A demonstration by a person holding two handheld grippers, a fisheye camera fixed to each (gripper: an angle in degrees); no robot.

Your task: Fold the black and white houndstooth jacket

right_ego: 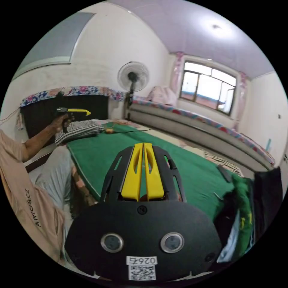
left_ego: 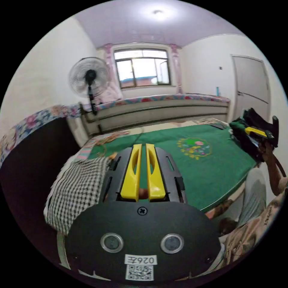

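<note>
- The houndstooth jacket lies as a compact folded bundle at the edge of the green cloth, so the folding looks finished.
- The left gripper hovers just beside the jacket with its jaws together, holding nothing.
- The right gripper is well apart from it, near a pile of dark clothes, jaws together and empty too.
- What remains, in my judgement, is at most a small tidying.
</note>
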